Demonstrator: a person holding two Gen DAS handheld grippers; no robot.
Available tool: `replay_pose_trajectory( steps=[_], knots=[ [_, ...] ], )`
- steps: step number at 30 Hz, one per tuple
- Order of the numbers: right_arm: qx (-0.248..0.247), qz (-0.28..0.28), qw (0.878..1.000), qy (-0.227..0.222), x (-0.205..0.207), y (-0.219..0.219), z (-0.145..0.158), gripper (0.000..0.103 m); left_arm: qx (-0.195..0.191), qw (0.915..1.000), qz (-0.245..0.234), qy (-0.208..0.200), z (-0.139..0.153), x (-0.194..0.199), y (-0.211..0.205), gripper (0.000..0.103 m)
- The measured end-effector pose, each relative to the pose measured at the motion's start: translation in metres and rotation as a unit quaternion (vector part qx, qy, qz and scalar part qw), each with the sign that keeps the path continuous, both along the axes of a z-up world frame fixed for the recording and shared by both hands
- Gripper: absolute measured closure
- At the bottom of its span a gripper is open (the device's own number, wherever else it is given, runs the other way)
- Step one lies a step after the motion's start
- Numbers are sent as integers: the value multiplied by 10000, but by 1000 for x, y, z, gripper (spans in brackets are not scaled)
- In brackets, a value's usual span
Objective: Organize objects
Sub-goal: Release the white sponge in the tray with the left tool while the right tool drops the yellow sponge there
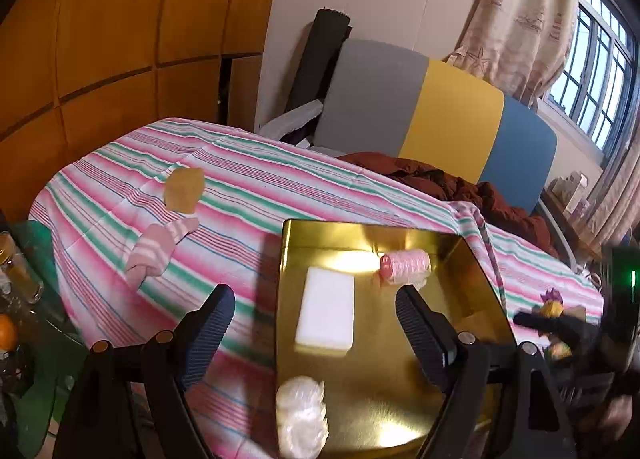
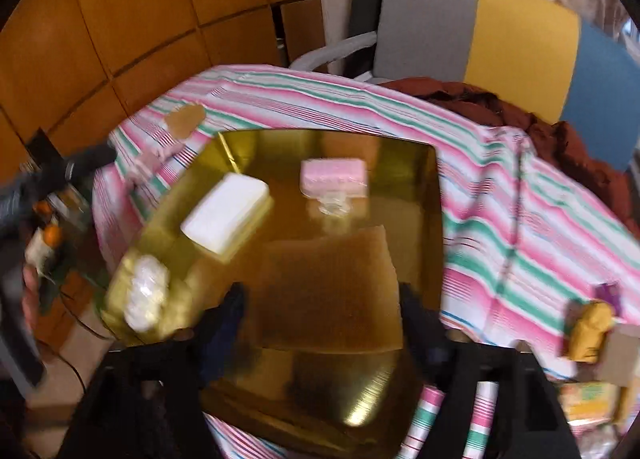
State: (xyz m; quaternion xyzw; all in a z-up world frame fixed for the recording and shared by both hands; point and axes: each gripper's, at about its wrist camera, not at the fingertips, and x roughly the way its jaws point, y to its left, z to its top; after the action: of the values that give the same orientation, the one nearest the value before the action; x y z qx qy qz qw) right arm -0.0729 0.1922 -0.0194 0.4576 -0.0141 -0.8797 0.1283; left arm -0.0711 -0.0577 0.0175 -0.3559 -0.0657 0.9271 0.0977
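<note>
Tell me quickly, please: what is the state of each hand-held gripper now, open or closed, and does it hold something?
Left hand-held gripper: open, holding nothing, above the gold tray.
Right hand-held gripper: open, holding nothing, also above the tray.

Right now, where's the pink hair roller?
The roller lies in the gold tray, toward its far side, just right of the white sponge; the right wrist view shows it there too.

No text, label, brand or number can be read anywhere; the curtain's print is too blurred.
</note>
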Motion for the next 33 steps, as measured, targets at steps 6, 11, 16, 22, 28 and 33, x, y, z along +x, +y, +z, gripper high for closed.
replay_pose_trajectory(
  steps=[6,11,16,22,28,33],
  knots=[
    [-263,-237,9993,122,0,-4,5,0,-50,10000,-22,30,1,13,1,19],
    [11,-444,9986,303,19,2,9,0,-130,9999,-43,31,4,21,13,19],
    [217,-791,9941,710,42,11,22,0,-365,9993,-20,-12,2,30,27,19],
    [333,-969,9903,939,58,15,29,0,-517,9985,-180,-31,1,41,44,19],
    [404,-1123,9871,1063,70,19,29,0,-612,9972,-417,-38,-1,50,62,19],
    [446,-1306,9840,1127,80,32,30,0,-694,9956,-634,-47,-3,54,78,19]
  ],
)
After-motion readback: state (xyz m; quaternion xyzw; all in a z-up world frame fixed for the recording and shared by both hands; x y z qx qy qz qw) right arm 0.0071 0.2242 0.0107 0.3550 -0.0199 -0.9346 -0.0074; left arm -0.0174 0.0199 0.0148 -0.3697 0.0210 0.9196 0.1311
